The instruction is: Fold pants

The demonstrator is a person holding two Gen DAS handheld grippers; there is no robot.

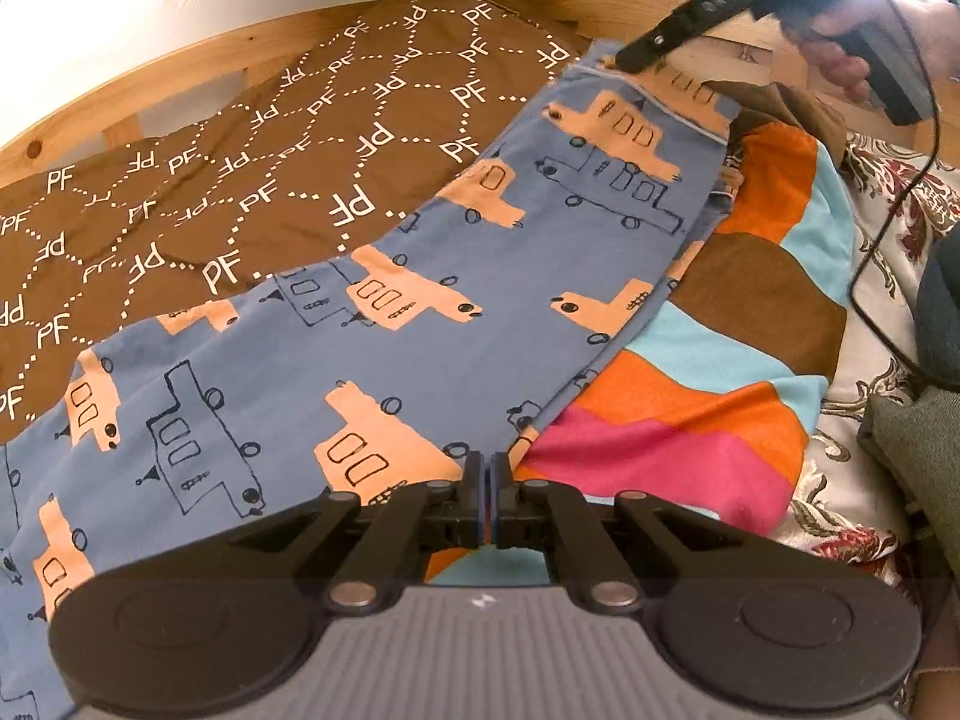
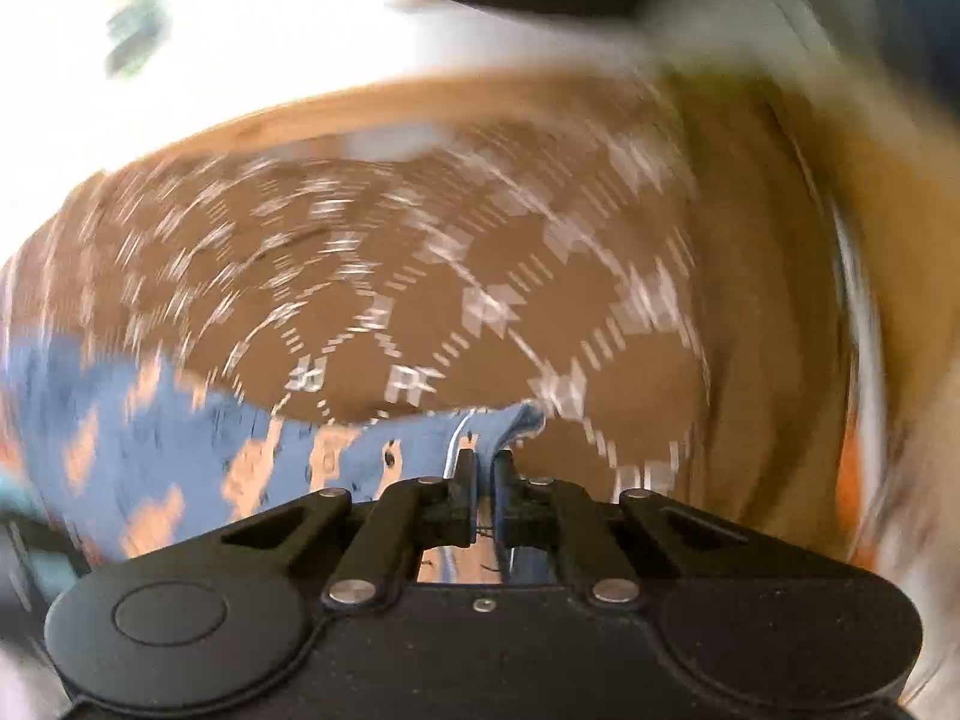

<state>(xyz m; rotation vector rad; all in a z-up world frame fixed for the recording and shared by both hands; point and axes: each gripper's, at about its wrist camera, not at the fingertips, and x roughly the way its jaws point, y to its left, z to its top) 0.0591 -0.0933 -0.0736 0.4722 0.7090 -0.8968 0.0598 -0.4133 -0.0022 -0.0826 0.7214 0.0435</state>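
The blue pants [image 1: 372, 324] with orange and outlined truck prints lie stretched across a brown "PF" blanket [image 1: 210, 180]. My left gripper [image 1: 486, 462] is shut on the pants' near edge at the bottom of the left wrist view. My right gripper [image 1: 624, 63] is at the far end of the pants, shut on the hem there. In the right wrist view, blurred by motion, my right gripper [image 2: 483, 459] pinches the blue pants [image 2: 336, 444] at a folded corner over the brown blanket [image 2: 420, 276].
A striped cloth [image 1: 708, 372] in orange, pink, light blue and brown lies under the pants' right side. A floral bedcover [image 1: 870, 480] is at the right. A wooden bed frame [image 1: 180, 84] runs along the back. A black cable [image 1: 900, 192] hangs from the right gripper.
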